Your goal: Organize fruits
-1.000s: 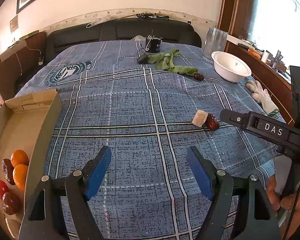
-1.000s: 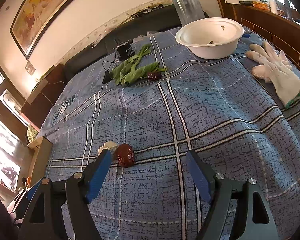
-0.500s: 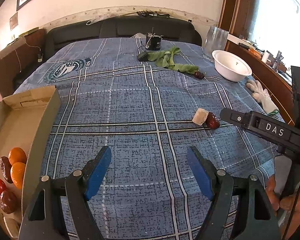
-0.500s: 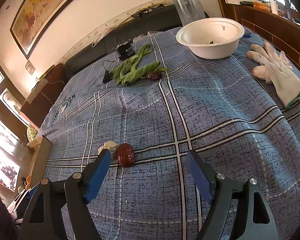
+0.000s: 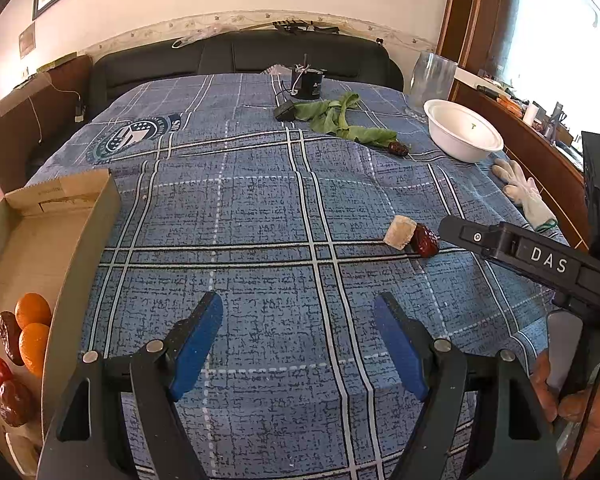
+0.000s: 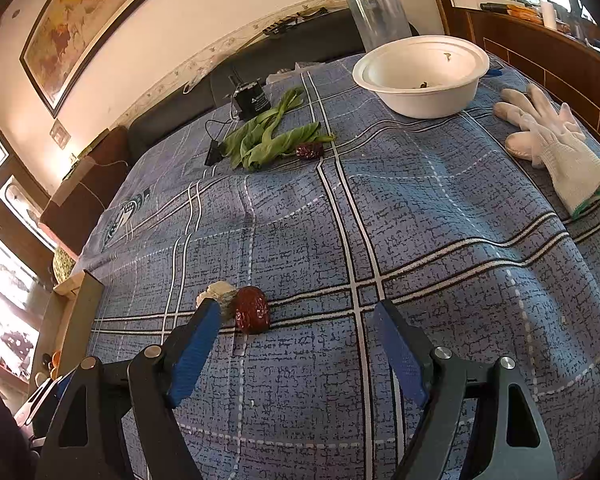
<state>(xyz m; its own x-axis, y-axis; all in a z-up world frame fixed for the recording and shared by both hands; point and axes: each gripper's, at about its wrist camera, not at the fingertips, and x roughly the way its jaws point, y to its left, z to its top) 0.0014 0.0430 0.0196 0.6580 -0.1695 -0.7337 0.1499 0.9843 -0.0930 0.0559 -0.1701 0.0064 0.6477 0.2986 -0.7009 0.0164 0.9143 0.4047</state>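
At far left, an open cardboard box (image 5: 40,240) with oranges and red dates inside; left gripper (image 5: 298,344) above the blue plaid tablecloth (image 5: 260,208), fingers apart, holding nothing. Further right, a wrinkled dark-red date (image 6: 253,309) touching a pale beige chunk (image 6: 220,294), just ahead of the right gripper (image 6: 300,346), fingers apart and empty. Probably the approach step: next, centring the spread fingers on the date alone, clear of the chunk, then closing.

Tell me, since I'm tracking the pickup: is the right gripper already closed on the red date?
No, the right gripper is open, and the red date lies on the cloth near its left finger.
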